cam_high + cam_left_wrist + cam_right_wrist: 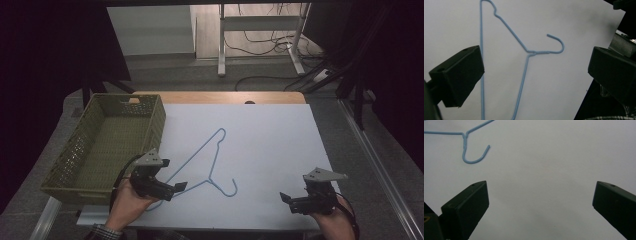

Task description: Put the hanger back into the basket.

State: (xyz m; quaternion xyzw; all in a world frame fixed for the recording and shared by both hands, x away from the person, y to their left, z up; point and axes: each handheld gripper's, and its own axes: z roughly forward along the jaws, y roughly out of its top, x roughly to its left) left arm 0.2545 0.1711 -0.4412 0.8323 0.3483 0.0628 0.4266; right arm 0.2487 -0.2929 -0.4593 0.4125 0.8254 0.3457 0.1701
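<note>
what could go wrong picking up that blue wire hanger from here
The blue wire hanger lies flat on the white sheet, so the left gripper, its jaws open wide around one thin arm, may slip off the wire or scrape the sheet. Gripped at that corner, the hanger would likely swing. Its hook might snag the mesh of the green basket close by.

The desk (280,97) has a wooden top, and a white sheet (270,150) covers most of it. Around the desk the floor (190,75) is grey carpet. Behind, a white metal frame (260,22) stands on a lighter floor, with black cables (260,42) lying under and beside it. A pale wall panel (150,27) is at the back left. Both sides of the room are very dark.
</note>
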